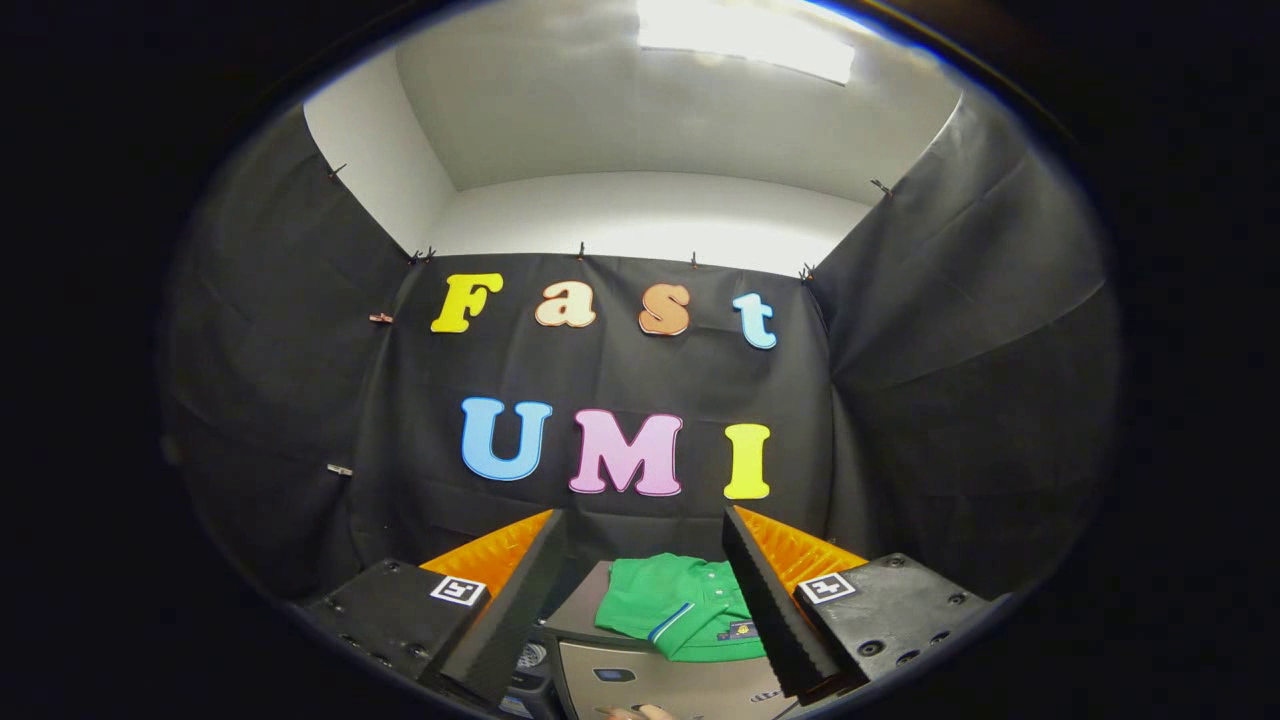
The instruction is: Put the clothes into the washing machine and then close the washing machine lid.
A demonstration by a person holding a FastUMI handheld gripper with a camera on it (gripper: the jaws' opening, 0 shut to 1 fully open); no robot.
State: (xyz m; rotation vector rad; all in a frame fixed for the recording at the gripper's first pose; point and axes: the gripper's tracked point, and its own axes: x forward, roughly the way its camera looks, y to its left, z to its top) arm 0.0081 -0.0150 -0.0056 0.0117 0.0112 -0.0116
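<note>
folded shirt (680, 610) on top of the washing machine (640, 680), between the spread fingers (770, 590) of the gripper (640, 545), booth wall (610, 400) behind

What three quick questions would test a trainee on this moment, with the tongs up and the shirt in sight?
1. True or false: the tongs are shut on the green shirt.
2. Where does the shirt lie? A) on the closed lid of the washing machine; B) on the floor; C) hanging on the wall.
3. Fill in: the shirt shows ____ the two fingers.

Key: 1. False; they stand open and touch nothing. 2. A. 3. between.
</note>
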